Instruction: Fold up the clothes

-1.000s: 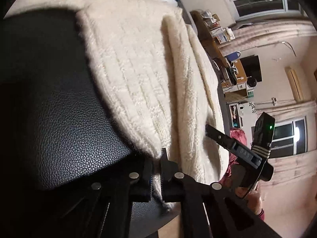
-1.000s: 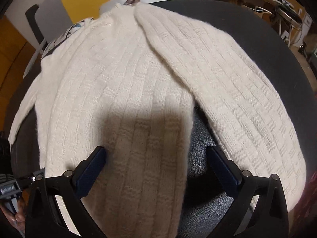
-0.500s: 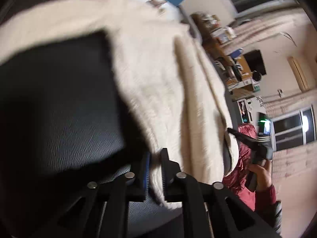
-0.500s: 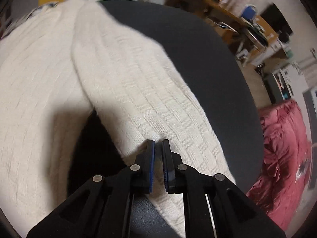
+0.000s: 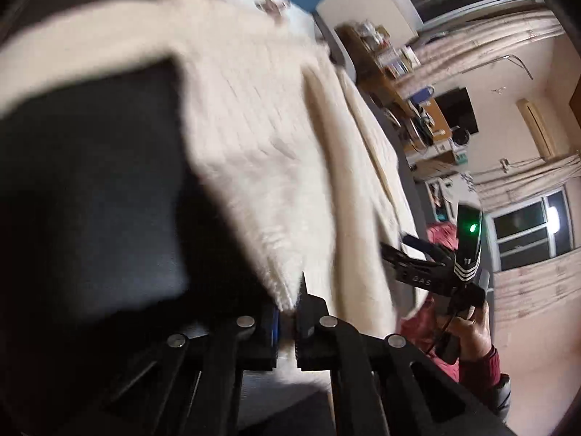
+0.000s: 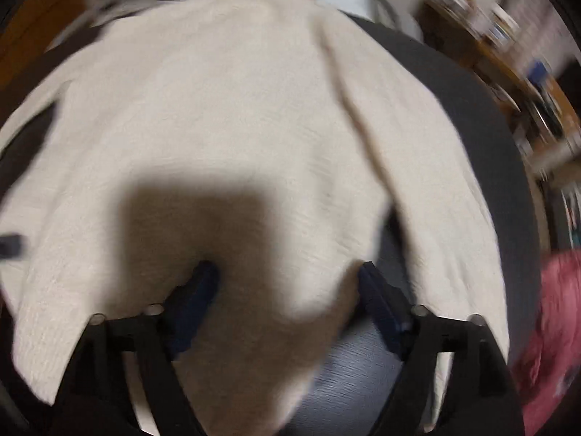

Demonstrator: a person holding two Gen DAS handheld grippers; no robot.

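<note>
1. Plainly, the cream knitted sweater [image 6: 236,138] lies spread over a dark worktop [image 5: 90,218] with a leather-like grain, its body toward the left and one sleeve [image 6: 417,167] running down the right side in the right wrist view.

2. Left hand-held gripper [image 5: 287,323]: its jaws are pinched nearly together on a lower edge of the sweater, a thin strip of knit showing between the blue pads.

3. Right hand-held gripper [image 6: 287,283]: its jaws are opening and stand wide, poised above the hem with cloth below them, but the pads do not seem to press on anything. Motion blur makes this hard to be sure of.

4. Risk, as I judge it: the left grip holds only a narrow bite of loose knit. A quick pull could let the edge slide out, or stretch the fabric so that the fold line goes crooked.

5. Risk: if the right jaws close where they hang now, they may gather both the body and the worktop-side layer, bunching the hem instead of taking one clean edge.

6. Risk: with one side held and the other free, dragging could skew the whole garment across the smooth worktop, and the sleeve near the far edge could slip off it.

7. Material: the sweater is thick, soft and fuzzy, with a ribbed, blocky weave; it drapes heavily and holds rounded folds, not sharp creases.

8. Beyond the worktop, a red cloth [image 6: 555,327] sits lower down at the right.
</note>
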